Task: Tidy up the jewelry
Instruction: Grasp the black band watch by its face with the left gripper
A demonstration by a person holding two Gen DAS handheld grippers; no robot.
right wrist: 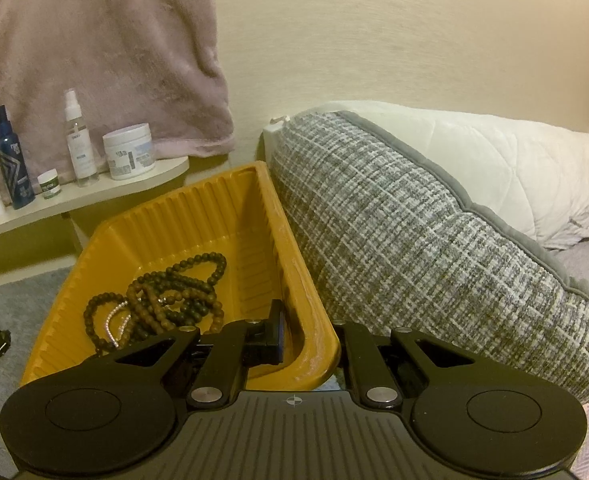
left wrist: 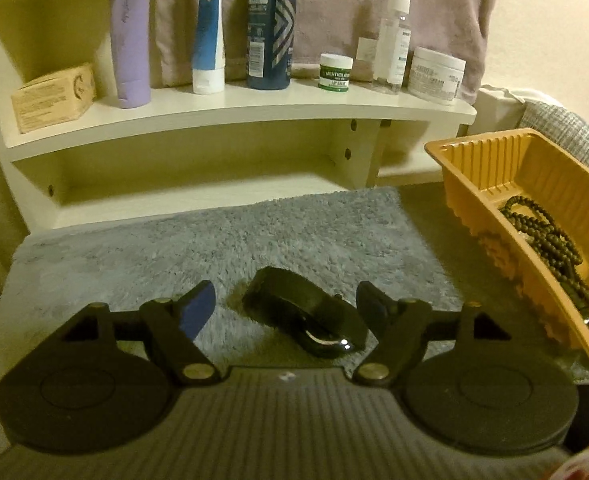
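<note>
Black bangle: glossy, wide band, lying tilted on its side on the grey fluffy mat, apart from the tray.

Tray: mustard-yellow plastic, ribbed walls, tilted, at the mat's right edge against a grey woven cushion.

Bead strands: dark brown and black round beads, several loops tangled in a heap on the tray floor. A thin silver-coloured chain lies mixed into the heap, partly covered.
</note>
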